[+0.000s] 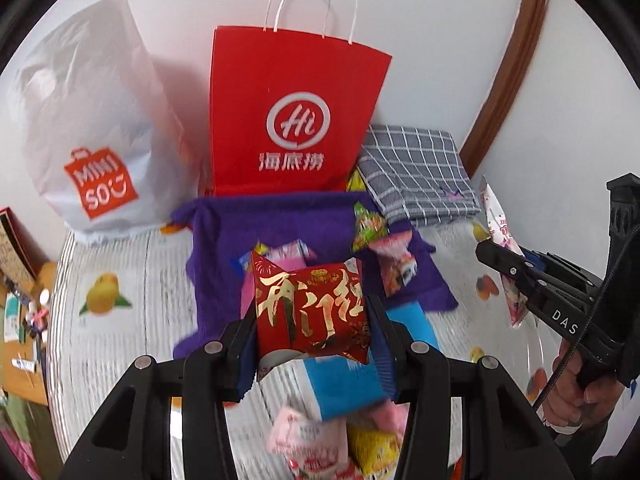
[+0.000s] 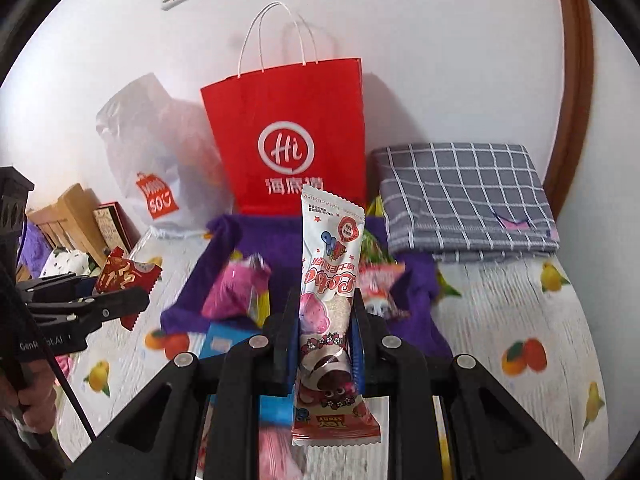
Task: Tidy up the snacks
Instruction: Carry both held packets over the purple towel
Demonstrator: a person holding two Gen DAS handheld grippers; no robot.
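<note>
Clamping a puffy red foil snack packet with gold lettering between its blue pads, the left gripper holds it up above the surface, which wears a white wood-grain cover printed with oranges and lemons. The right gripper is clenched on a long white-and-pink snack wrapper with cartoon strawberries, which stands upright between its fingers; in the left wrist view this gripper sits at 3 o'clock.

Beyond both grippers, at 12 o'clock, a purple knitted cloth lies spread on the surface with several small bright snack packets scattered on it, among them a pink foil packet and a green one. A flat blue packet lies just below the left gripper's load, with pink and yellow packets nearer the camera.

Against the white wall stand a red paper carrier bag with white twisted handles and, at its 9 o'clock, a white plastic shopping bag with an orange logo. A folded grey checked cloth rests at the bag's 3 o'clock.
</note>
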